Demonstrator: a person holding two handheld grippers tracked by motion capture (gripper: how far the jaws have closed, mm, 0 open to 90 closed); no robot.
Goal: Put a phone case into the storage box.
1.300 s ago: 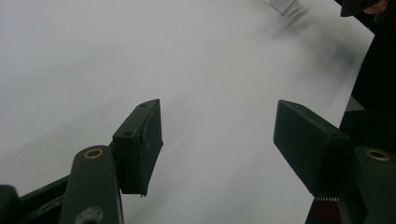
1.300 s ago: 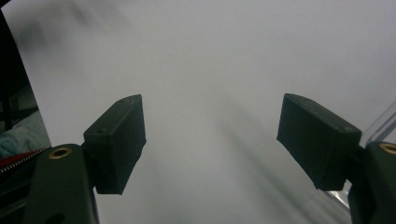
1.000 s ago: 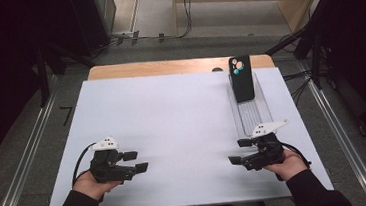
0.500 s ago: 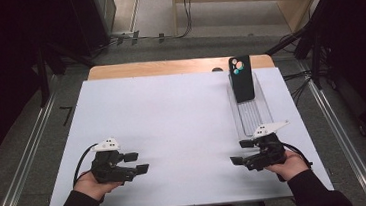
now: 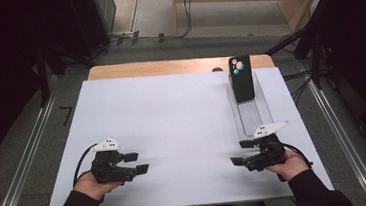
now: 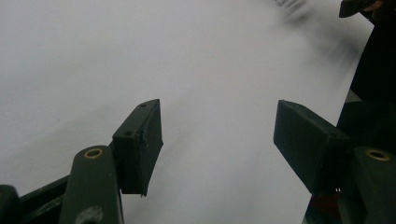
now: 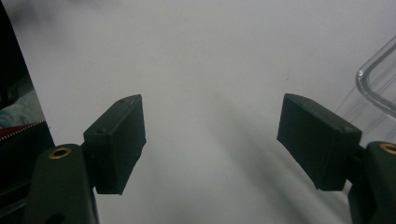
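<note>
High view: a white table with a wooden strip along its far edge. The person's forearms come in from the bottom, one gripper in each hand. The left gripper sits low over the near-left part of the table, jaws pointing toward the middle, nothing between them. The right gripper sits over the near-right part, jaws also pointing inward, likewise bare. A clear plastic tray lies lengthwise on the right side of the table, its near end just beside the right gripper. A black phone stands upright at the tray's far end, camera lenses facing the viewer, well apart from both grippers. The two grippers are well apart from each other.

Left gripper view: the left gripper has its jaws spread wide, with bare white table between the pads. No contact with anything. The other hand and its gripper show blurred at the top right corner.

Right gripper view: the right gripper also has its jaws spread wide, white table between them, nothing gripped. The rounded corner of the clear plastic tray shows at the right edge, just beyond the right-hand pad, not touching it.
</note>
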